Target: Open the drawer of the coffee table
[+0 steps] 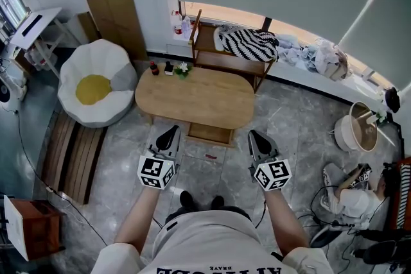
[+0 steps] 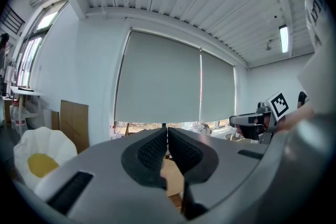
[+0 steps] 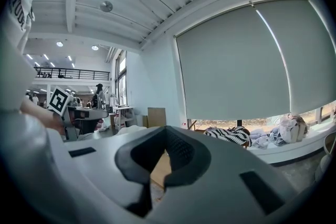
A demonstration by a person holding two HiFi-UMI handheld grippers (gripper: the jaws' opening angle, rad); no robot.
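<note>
The oval wooden coffee table [image 1: 192,96] stands in the middle of the head view. Its drawer [image 1: 209,133] shows as a wooden box under the near edge. My left gripper [image 1: 170,131] hovers just short of the table's near left side, its jaws together and empty. Right of the drawer, my right gripper [image 1: 255,136] is also shut and holds nothing. Both point toward the table and neither touches it. In the left gripper view the left gripper [image 2: 167,135] has its pads meeting, with a strip of table [image 2: 171,174] below. The right gripper [image 3: 165,136] looks the same in its own view.
A white flower-shaped seat [image 1: 96,83] with a yellow centre sits left of the table. Behind the table is a wooden chair [image 1: 231,54] with a striped cloth. Small bottles and a plant [image 1: 168,67] stand on the table's far left. A slatted bench [image 1: 74,154] lies at the left, a basket [image 1: 356,131] at the right.
</note>
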